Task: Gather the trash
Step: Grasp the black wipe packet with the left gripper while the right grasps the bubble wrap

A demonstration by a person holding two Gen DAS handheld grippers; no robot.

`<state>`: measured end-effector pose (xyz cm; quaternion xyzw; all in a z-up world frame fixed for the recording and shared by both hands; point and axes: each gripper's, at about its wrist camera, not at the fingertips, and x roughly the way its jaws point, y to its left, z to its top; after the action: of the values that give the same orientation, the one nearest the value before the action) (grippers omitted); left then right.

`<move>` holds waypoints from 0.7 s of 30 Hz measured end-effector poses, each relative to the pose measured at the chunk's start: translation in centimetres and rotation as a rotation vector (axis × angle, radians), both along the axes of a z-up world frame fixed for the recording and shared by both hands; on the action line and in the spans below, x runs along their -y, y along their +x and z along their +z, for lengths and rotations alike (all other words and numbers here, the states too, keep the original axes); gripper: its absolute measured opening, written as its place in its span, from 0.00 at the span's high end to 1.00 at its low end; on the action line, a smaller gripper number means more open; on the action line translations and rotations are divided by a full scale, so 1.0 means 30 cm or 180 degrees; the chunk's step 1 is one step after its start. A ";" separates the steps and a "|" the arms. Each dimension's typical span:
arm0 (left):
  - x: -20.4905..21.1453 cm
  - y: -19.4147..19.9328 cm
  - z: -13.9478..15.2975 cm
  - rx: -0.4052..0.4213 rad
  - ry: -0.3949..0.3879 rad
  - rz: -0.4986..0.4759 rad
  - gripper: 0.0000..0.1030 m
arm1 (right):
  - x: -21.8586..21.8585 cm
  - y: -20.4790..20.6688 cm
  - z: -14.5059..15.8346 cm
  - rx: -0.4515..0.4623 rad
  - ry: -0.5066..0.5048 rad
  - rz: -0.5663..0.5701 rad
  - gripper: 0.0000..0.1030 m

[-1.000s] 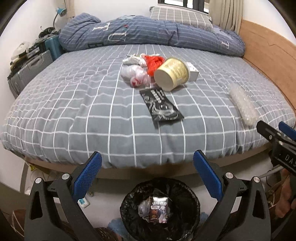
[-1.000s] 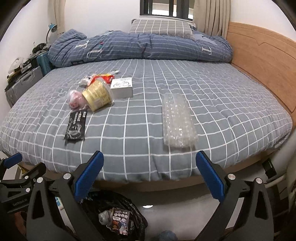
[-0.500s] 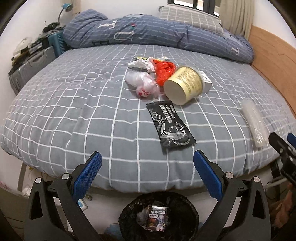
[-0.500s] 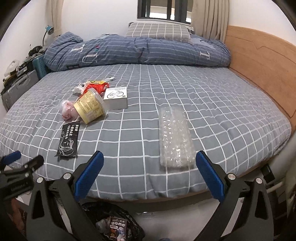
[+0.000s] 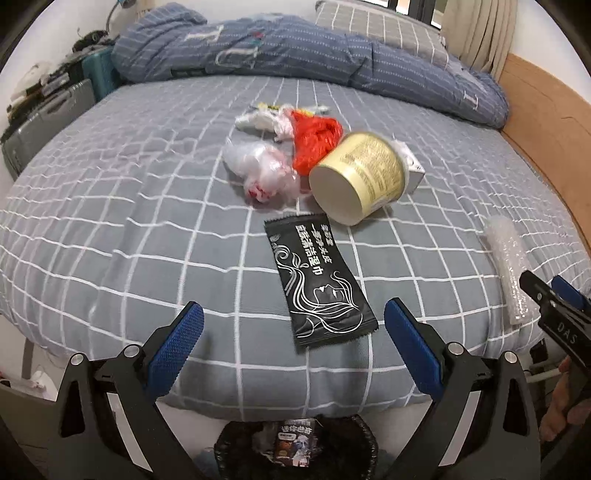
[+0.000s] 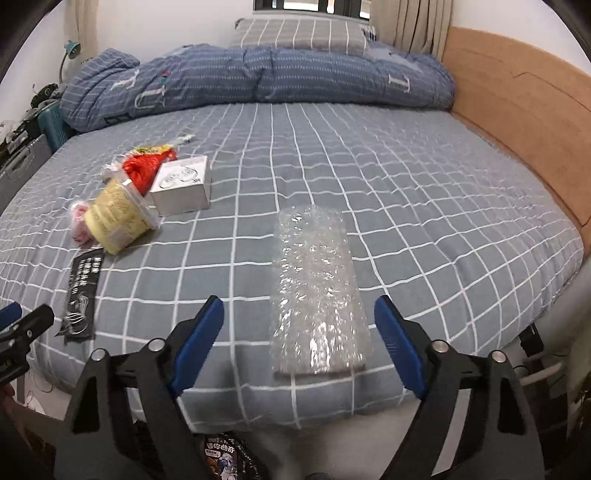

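Note:
A black wet-wipe packet (image 5: 318, 282) lies flat on the grey checked bed, just beyond my open left gripper (image 5: 293, 326), nothing between its pads. Behind it lie a yellow paper tub (image 5: 360, 177) on its side, a clear plastic bag (image 5: 260, 170), red plastic wrap (image 5: 314, 138) and a white box (image 6: 181, 184). A sheet of bubble wrap (image 6: 314, 295) stretches toward my right gripper (image 6: 299, 321), whose jaws are closing around its near end; the pads stand clear of it. A black-lined trash bin (image 5: 295, 446) sits on the floor below the bed edge.
A blue folded duvet (image 6: 258, 74) and a checked pillow (image 6: 299, 35) fill the far end of the bed. A wooden headboard (image 6: 524, 114) runs along the right. Suitcases and clutter (image 5: 44, 107) stand at the left of the bed.
Both grippers have moved forward over the bed edge, so the packet and the bubble wrap sit closer. The right jaws have narrowed. The bin has slid toward the bottom of both views.

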<state>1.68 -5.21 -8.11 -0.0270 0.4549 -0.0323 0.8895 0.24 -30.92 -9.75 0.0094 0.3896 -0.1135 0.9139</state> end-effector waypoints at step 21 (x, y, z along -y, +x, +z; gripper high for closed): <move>0.053 0.165 -0.108 -0.0240 0.0124 -0.0009 0.25 | 0.072 0.157 -0.083 -0.0303 0.0119 -0.0039 0.42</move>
<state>6.64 -6.80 -11.35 -0.0102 0.4887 -0.0236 0.8721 4.96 -33.08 -12.25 0.0235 0.4347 -0.1121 0.8933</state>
